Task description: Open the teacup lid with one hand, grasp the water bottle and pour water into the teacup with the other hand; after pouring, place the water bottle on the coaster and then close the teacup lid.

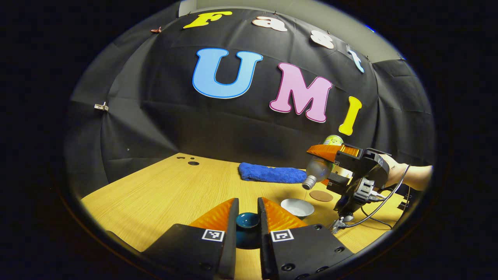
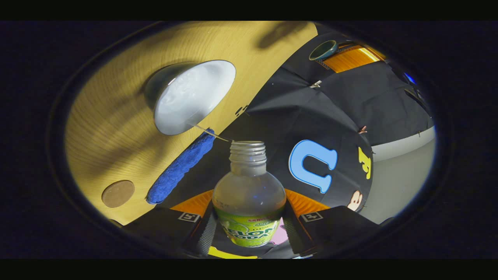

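The right gripper (image 2: 249, 217) is clamped on the clear plastic water bottle with the green label (image 2: 249, 198), both fingers pressing its body at the label, and the bottle is tipped so that a thin stream runs from its open threaded neck into the white-lined ceramic teacup (image 2: 192, 97) standing on the pale wooden table (image 2: 113, 128). From the left gripper view the same bottle (image 1: 317, 169) hangs tilted, neck down, above and just behind the teacup (image 1: 297, 207), held by the right gripper (image 1: 330, 155) with a hand (image 1: 404, 175) behind it. The left gripper (image 1: 248, 214) is closed on the dark blue glazed teacup lid (image 1: 248, 227), held off the cup near the table's front. The bottle looks nearly empty, so I judge it light; its thin wall should give under pressure, and the label band is probably the surest hold, since the bare shoulder looks slick. The lid and cup look hard, smooth and chip-prone, so the lid wants a gentle, level landing. The round brown cork coaster (image 1: 321, 195) lies just beyond the teacup; the way to it seems open, though the cup sits close enough to be knocked. A folded blue towel (image 1: 272, 174) lies farther back, and a black cable (image 1: 383, 204) trails across the table under the right gripper.
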A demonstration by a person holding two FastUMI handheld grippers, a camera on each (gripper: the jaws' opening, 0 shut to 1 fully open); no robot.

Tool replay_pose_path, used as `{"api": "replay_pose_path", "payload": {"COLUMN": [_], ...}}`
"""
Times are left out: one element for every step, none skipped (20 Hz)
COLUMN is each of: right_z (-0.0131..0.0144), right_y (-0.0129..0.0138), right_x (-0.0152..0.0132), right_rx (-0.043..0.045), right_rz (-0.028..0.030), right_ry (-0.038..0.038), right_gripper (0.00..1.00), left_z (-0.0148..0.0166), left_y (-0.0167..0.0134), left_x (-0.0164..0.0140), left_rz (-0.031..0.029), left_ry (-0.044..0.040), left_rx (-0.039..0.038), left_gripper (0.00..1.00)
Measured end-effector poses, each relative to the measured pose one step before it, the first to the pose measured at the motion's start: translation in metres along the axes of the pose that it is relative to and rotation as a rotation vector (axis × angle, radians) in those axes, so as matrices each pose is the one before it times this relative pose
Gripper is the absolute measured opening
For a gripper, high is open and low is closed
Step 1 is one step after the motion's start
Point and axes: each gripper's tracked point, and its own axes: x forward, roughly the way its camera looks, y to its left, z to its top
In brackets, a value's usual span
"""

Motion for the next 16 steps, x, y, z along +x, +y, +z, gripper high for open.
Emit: {"api": "replay_pose_path", "payload": {"right_z": [0.00165, -0.00045, -0.00008, -0.00103, -0.00062, 0.00007, 0.00016, -0.00121, -0.00097, -0.00098, -0.00154, -0.00281, -0.00171, -0.00241, -0.00328, -0.00335], "right_y": [-0.00173, -0.00078, -0.00069, -0.00115, -0.00176, -0.00051, -0.00116, -0.00012, 0.00020, 0.00009, -0.00036, -0.00026, -0.00024, -0.00117, -0.00021, 0.00142], "right_x": [0.00015, 0.00006, -0.00001, 0.00100, 0.00084, -0.00030, -0.00037, -0.00133, -0.00019, -0.00126, -0.00106, -0.00210, -0.00060, -0.00134, -0.00166, -0.00216], "right_rx": [-0.00190, -0.00002, 0.00125, 0.00132, -0.00113, -0.00290, -0.00373, -0.00235, -0.00074, 0.00058, 0.00191, 0.00662, 0.00963, 0.01373, 0.01991, 0.02639], "right_rz": [-0.00434, -0.00254, -0.00194, 0.00043, -0.00157, -0.00118, -0.00180, -0.00076, -0.00086, 0.00127, 0.00040, 0.00217, 0.00256, 0.00214, 0.00295, 0.00484], "right_ry": [-0.00189, -0.00069, -0.00091, 0.00037, 0.00018, -0.00017, 0.00173, 0.00187, 0.00197, 0.00285, 0.00701, 0.00663, 0.00627, 0.00786, 0.00812, 0.00734], "right_gripper": [0.78, 0.78, 0.78, 0.78, 0.78, 0.78, 0.78, 0.78, 0.78, 0.78, 0.76, 0.78, 0.78, 0.78, 0.78, 0.78], "left_z": [0.00027, 0.00040, 0.00084, 0.00009, 0.00080, -0.00007, 0.00145, 0.00019, 0.00112, 0.00062, 0.00173, 0.00078, 0.00102, 0.00172, 0.00207, 0.00089], "left_y": [-0.00147, -0.00046, -0.00005, -0.00088, 0.00013, -0.00129, -0.00097, 0.00051, -0.00067, 0.00005, -0.00085, 0.00014, -0.00034, -0.00059, -0.00025, 0.00002], "left_x": [0.00031, -0.00101, -0.00030, -0.00063, -0.00103, -0.00020, -0.00010, -0.00005, -0.00170, -0.00004, 0.00015, 0.00135, 0.00042, -0.00088, -0.00112, -0.00091], "left_rz": [-0.00125, -0.00033, -0.00040, 0.00052, -0.00011, -0.00009, 0.00026, -0.00013, -0.00023, 0.00000, -0.00037, 0.00014, 0.00058, 0.00184, 0.00377, 0.00251], "left_ry": [-0.00005, 0.00013, -0.00124, -0.00114, -0.00091, -0.00154, -0.00120, -0.00178, -0.00193, -0.00162, -0.00267, -0.00098, -0.00209, -0.00323, -0.00524, -0.00409], "left_rx": [-0.00030, 0.00011, 0.00027, 0.00126, 0.00191, 0.00206, 0.00184, 0.00137, 0.00180, 0.00245, 0.00328, 0.00303, 0.00334, 0.00243, 0.00023, -0.00217], "left_gripper": [0.29, 0.29, 0.29, 0.29, 0.29, 0.29, 0.29, 0.29, 0.29, 0.29, 0.29, 0.29, 0.29, 0.29, 0.29, 0.29]}}
